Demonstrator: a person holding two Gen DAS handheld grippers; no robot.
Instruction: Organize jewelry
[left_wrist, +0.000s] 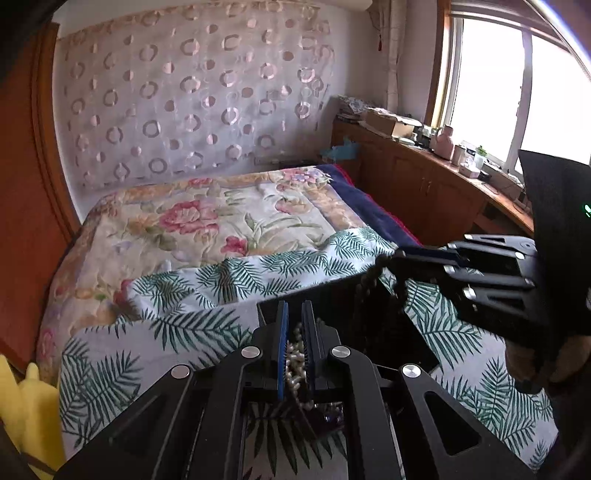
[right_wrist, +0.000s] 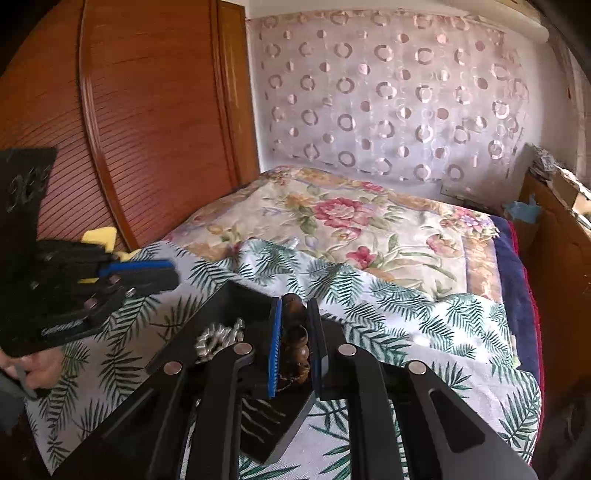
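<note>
My left gripper (left_wrist: 295, 314) is shut on a white pearl strand (left_wrist: 296, 360) that hangs between its blue-lined fingers above a black jewelry box (left_wrist: 402, 332). It also shows at the left of the right wrist view (right_wrist: 162, 275). My right gripper (right_wrist: 295, 310) is shut on a brown wooden bead bracelet (right_wrist: 294, 332) and holds it over the black box (right_wrist: 236, 299). In the left wrist view the right gripper (left_wrist: 400, 258) is at the right, with the dark beads (left_wrist: 364, 295) dangling into the box. A silvery pearl piece (right_wrist: 218, 338) lies inside the box.
The box sits on a palm-leaf cloth (left_wrist: 177, 325) spread on a bed with a floral cover (left_wrist: 207, 210). A wooden wardrobe (right_wrist: 147, 110) stands left. A wooden counter with clutter (left_wrist: 436, 155) runs under the window at the right. A yellow object (left_wrist: 26, 406) lies at the bed's left edge.
</note>
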